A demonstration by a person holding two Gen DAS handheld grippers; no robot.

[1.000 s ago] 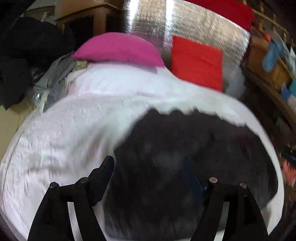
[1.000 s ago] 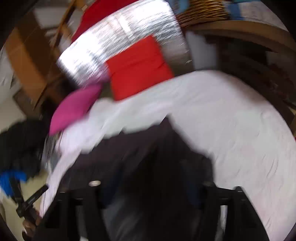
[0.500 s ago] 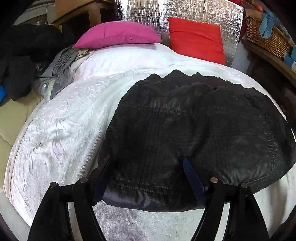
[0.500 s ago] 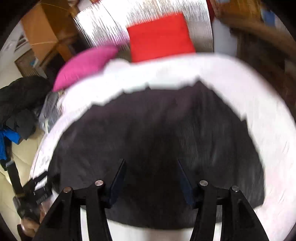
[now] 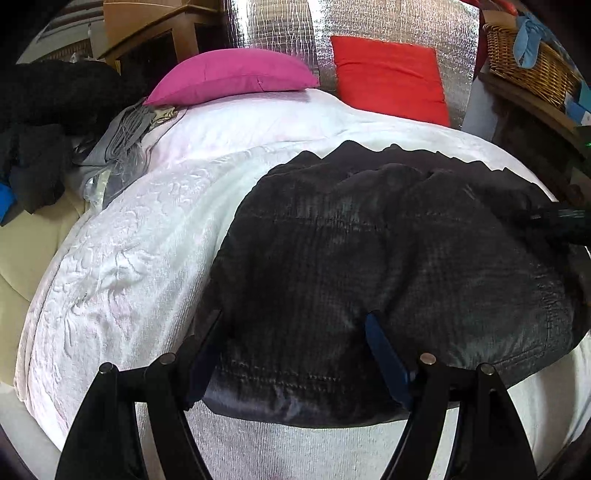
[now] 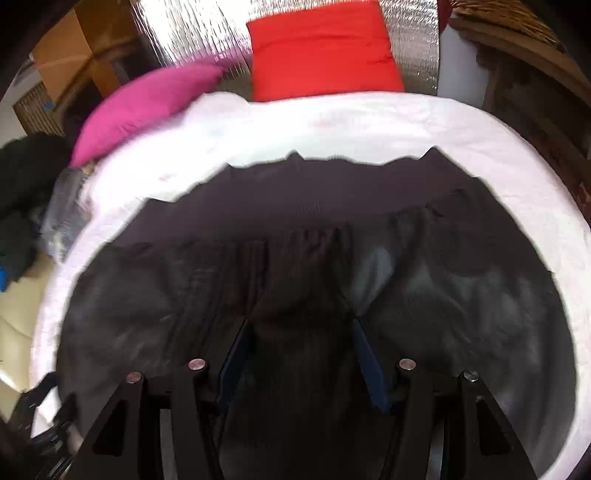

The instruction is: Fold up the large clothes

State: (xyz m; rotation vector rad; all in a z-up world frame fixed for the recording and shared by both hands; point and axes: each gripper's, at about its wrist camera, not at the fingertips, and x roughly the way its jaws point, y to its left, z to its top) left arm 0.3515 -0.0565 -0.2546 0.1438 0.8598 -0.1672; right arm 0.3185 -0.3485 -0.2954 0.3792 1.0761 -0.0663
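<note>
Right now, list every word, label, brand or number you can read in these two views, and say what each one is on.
None can be read.
Black jacket: no label, logo or print shows.
Pink pillow and red pillow: plain.
Blue boxes on the shelf under the wicker basket: any print is too small to read.
Cardboard box: blurred, no text readable.

Garment (image 5: 388, 258) lies spread on the bedspread (image 5: 129, 258), toward its near right part. Two pillows (image 5: 236, 75) sit at the far end, side by side, backed by a foil panel (image 5: 277, 33). Clothes pile (image 5: 44, 122) at left, basket (image 5: 528, 62) far right.
</note>
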